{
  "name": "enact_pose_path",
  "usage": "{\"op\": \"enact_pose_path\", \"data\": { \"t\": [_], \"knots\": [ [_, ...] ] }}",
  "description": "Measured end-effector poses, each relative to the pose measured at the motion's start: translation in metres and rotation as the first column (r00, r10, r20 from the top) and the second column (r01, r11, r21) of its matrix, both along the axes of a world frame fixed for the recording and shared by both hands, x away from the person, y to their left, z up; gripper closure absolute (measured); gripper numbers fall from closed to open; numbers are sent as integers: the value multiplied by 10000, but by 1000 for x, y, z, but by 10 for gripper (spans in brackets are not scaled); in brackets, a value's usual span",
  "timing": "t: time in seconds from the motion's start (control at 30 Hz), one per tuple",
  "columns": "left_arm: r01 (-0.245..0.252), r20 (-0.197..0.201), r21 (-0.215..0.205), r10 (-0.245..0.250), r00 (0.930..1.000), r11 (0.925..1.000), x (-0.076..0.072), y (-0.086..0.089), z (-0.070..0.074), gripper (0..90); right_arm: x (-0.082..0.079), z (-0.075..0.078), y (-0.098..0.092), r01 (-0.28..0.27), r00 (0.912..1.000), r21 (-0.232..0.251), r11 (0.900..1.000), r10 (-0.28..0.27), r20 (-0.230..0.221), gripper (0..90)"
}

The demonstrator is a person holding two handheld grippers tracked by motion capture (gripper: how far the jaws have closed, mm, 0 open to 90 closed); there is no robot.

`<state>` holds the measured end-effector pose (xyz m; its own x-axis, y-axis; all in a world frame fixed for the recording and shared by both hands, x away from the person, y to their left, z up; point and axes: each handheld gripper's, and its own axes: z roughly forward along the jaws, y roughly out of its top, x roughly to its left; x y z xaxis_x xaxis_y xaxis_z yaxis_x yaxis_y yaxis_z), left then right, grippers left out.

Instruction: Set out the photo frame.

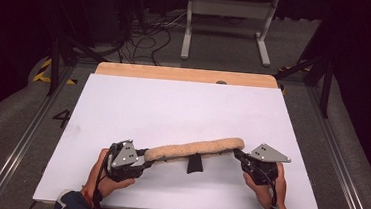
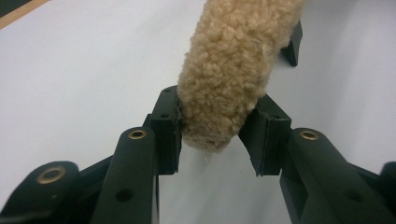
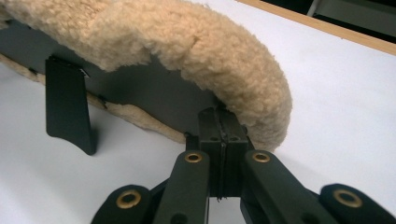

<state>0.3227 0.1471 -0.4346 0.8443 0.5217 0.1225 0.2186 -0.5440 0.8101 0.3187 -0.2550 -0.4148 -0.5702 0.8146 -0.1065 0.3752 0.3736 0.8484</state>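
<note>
A tan fleece pad point(image 1: 195, 148) with a black strap point(image 1: 194, 163) lies on a white table point(image 1: 173, 108).

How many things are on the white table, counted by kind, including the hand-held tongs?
Fleece-covered pad with black strap: 1
Tongs: 2, the left tongs closing on one end of the pad, the right tongs shut on its other end
Total: 3

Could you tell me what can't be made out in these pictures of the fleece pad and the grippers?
- High view: the left gripper jaws, too small.
- Right gripper view: what the right gripper pinches, hidden under the fleece pad.
- Left gripper view: the pad's far end, cut off by the top edge.
</note>
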Motion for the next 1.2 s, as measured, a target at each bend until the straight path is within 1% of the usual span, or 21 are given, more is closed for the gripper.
{"op": "enact_pose_path", "data": {
  "t": [0.27,0.53,0.63,0.7,0.73,0.77,0.8,0.83,0.87,0.9,0.97,1.03,1.07,1.1,1.2],
  "knots": [
    [15,-7,14,-15,10000,10000,-1,-1,0,618,6,-1,3,112,9999,-144,9998,-112,8,900],
    [-88,98,49,87,9999,9999,-2,-2,0,625,12,-1,5,190,9998,-108,9998,-190,47,900],
    [-32,122,94,31,9999,10000,-3,-2,0,627,12,-1,5,103,9999,-68,9999,-103,-14,900],
    [-1,143,86,0,9999,10000,-3,-2,0,628,10,1,7,-4,10000,-95,10000,4,50,900],
    [17,176,123,-19,9998,9999,-4,-3,0,629,9,2,7,-38,10000,-68,10000,38,80,900],
    [25,196,134,-27,9998,9999,-4,-3,0,629,8,3,6,-94,9999,66,9999,93,59,900],
    [25,196,134,-27,9998,9999,-4,-3,0,629,8,3,6,-94,9999,66,9999,93,59,900],
    [42,208,144,-45,9998,9999,-5,-3,0,628,7,5,6,-182,9998,265,9995,185,-93,898],
    [42,208,144,-45,9998,9999,-5,-3,0,628,7,5,6,-182,9998,265,9995,185,-93,898],
    [21,262,136,-25,9997,9999,-5,-3,0,626,7,5,8,-381,9989,234,9990,387,-248,894],
    [-42,290,46,40,9996,10000,-5,-4,0,622,7,6,9,-432,9989,122,9990,434,-187,899],
    [-90,318,-24,91,9995,10000,-5,-4,0,620,9,9,9,-382,9992,173,9991,384,-111,897],
    [-90,318,-24,91,9995,10000,-5,-4,0,619,9,9,9,-382,9992,173,9991,384,-111,897],
    [-45,316,-32,46,9995,10000,-5,-4,0,619,8,12,8,-344,9994,299,9990,346,-43,891],
    [8,313,19,-8,9995,10000,-6,-5,0,622,5,17,8,-444,9990,290,9986,444,6,876]
  ]
}}
